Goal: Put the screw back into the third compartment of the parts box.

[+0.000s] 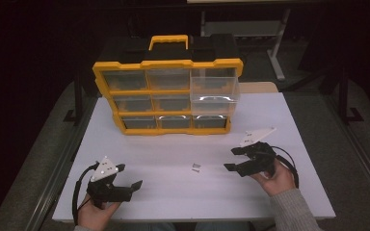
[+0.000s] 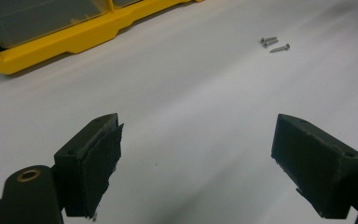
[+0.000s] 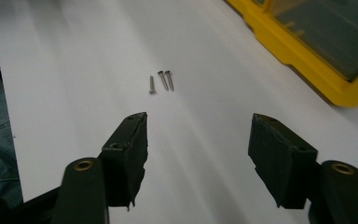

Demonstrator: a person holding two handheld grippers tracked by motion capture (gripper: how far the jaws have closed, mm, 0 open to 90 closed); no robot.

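Observation:
Three small metal screws (image 1: 195,168) lie together on the white table (image 1: 173,202), between my two grippers. They also show ahead of the jaws as screws (image 3: 161,81) and far off as screws (image 2: 272,43). A yellow and black organizer (image 1: 168,91) with clear drawers stands upright at the back; its top right drawer (image 1: 215,86) is pulled out. My left gripper (image 1: 129,177) rests open near the front left, nothing between its jaws. My right gripper (image 1: 235,159) is open to the right of the screws, empty.
The organizer's yellow base (image 2: 74,37) lies to the upper left of the left gripper and as the yellow base (image 3: 317,56) to the upper right of the right one. A metal rail (image 1: 62,159) runs along the table's left edge.

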